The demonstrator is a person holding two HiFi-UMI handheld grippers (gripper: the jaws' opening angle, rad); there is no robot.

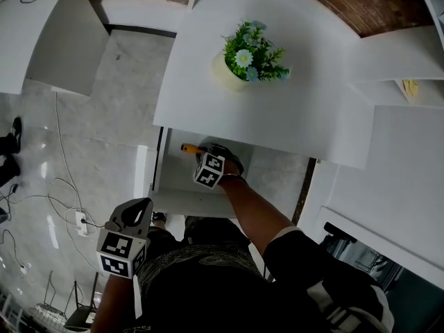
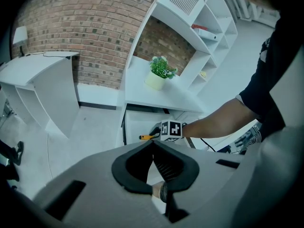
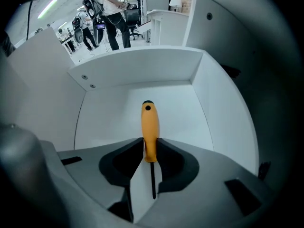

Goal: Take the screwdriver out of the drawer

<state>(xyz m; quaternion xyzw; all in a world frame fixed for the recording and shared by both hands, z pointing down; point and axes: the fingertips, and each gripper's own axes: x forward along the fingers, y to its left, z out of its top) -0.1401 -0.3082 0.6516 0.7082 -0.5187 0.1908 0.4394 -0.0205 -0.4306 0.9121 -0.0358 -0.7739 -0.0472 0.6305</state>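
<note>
Office-type room. White desk (image 2: 159, 98), shelving (image 2: 211, 30) and brick wall (image 2: 80, 32) ahead of left gripper's (image 2: 153, 143) jaws. Cables (image 1: 61, 151) across floor (image 1: 118, 103).

1. Lighting was bright and even, from overhead; a strip light (image 3: 47, 8) glared in the right gripper view.
2. The white counter (image 1: 312, 109) looked nearly washed out; the glossy floor (image 1: 104, 116) carried pale reflections.
3. Both gripper views curved hard and darkened at their corners.
4. The screwdriver (image 3: 149, 127) was sharp; the near jaws looked soft.
</note>
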